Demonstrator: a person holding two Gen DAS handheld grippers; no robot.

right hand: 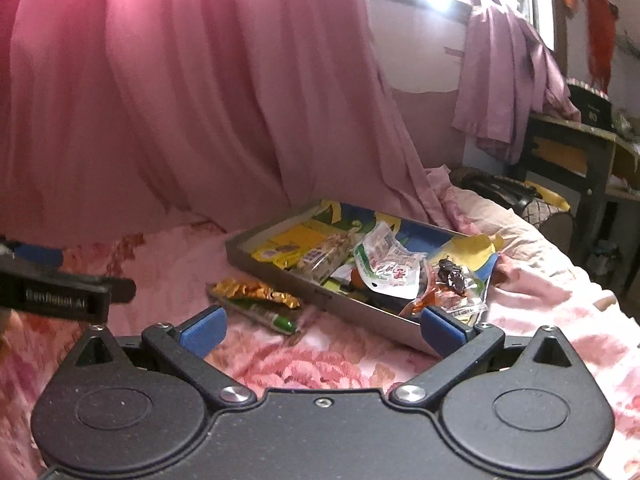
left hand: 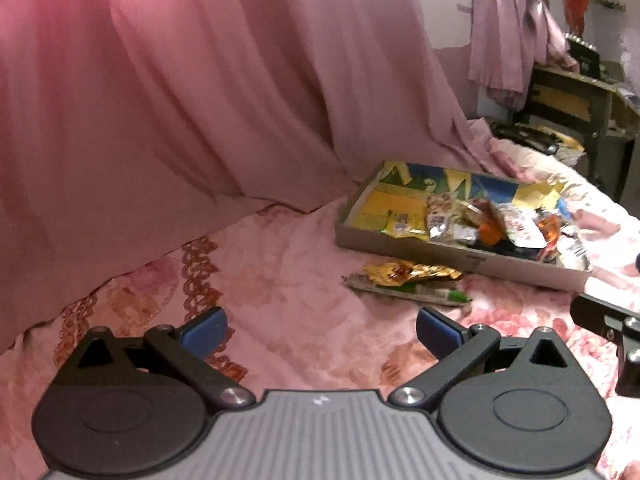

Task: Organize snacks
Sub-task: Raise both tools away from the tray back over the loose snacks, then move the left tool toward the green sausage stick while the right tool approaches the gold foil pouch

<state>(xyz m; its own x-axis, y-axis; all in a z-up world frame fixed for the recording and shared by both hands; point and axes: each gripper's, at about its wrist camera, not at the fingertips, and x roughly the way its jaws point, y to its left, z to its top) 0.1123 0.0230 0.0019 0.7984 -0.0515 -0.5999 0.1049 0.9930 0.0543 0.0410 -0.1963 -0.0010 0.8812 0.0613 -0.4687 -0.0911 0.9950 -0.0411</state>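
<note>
A shallow grey tray (left hand: 460,254) (right hand: 360,312) with a colourful lining lies on the pink floral bedspread and holds several snack packets. In front of it lie a gold wrapper (left hand: 408,272) (right hand: 256,292) and a long green-tipped packet (left hand: 416,292) (right hand: 264,312), touching each other. My left gripper (left hand: 320,330) hovers open over bare bedspread, short and left of those two packets. My right gripper (right hand: 322,328) is open too, with its right finger (right hand: 442,330) in front of the tray's near edge. Nothing is between either pair of fingers.
A pink curtain (left hand: 180,100) (right hand: 180,100) hangs behind the bed to the left. A dark wooden desk (left hand: 576,96) (right hand: 580,152) with clutter stands at the far right. A dark bag (right hand: 500,192) lies on the bed beyond the tray. The other gripper's body shows at the frame edges (left hand: 608,320) (right hand: 60,292).
</note>
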